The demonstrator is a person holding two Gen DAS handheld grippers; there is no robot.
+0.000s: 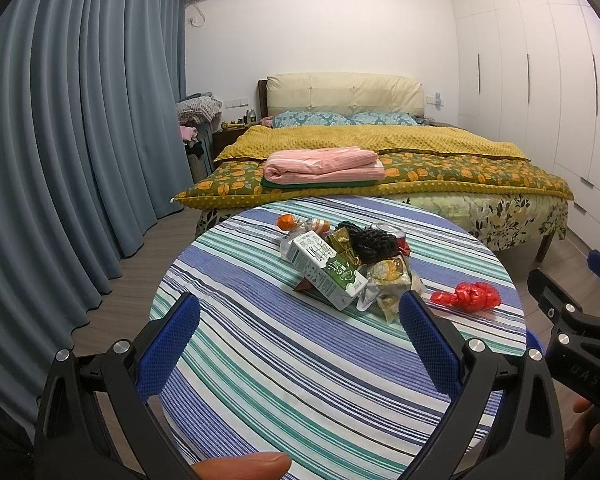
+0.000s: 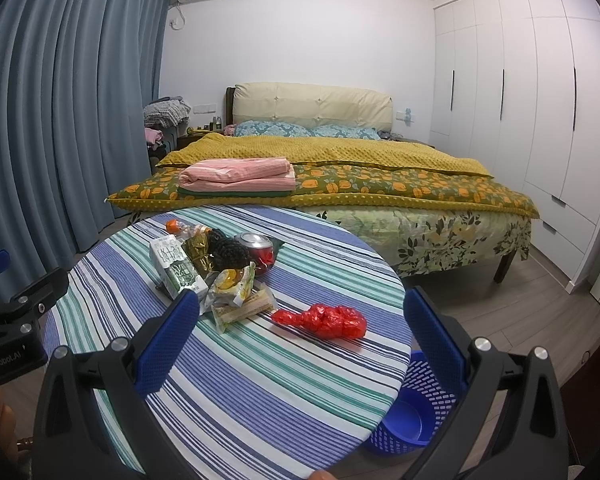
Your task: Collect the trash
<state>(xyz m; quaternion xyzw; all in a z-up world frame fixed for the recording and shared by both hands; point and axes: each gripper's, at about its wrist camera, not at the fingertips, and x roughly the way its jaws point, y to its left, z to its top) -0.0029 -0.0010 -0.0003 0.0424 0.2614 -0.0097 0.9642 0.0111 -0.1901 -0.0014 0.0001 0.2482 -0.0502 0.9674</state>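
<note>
A pile of trash lies on a round striped table [image 1: 300,360] [image 2: 260,368]: a green-and-white milk carton [image 1: 326,274] [image 2: 176,266], snack wrappers [image 1: 388,276] [image 2: 234,292], a black scrubber [image 1: 374,242] [image 2: 230,256], a drink can [image 2: 256,246] and an orange-capped bottle [image 1: 296,224] [image 2: 184,227]. A crumpled red plastic bag [image 1: 466,297] [image 2: 324,320] lies apart to the right. My left gripper [image 1: 300,312] is open and empty, short of the pile. My right gripper [image 2: 300,308] is open and empty, short of the red bag.
A blue mesh trash basket [image 2: 412,408] stands on the floor at the table's right edge. A bed [image 1: 380,160] stands behind the table, blue curtains [image 1: 80,140] on the left, white wardrobes [image 2: 540,100] on the right.
</note>
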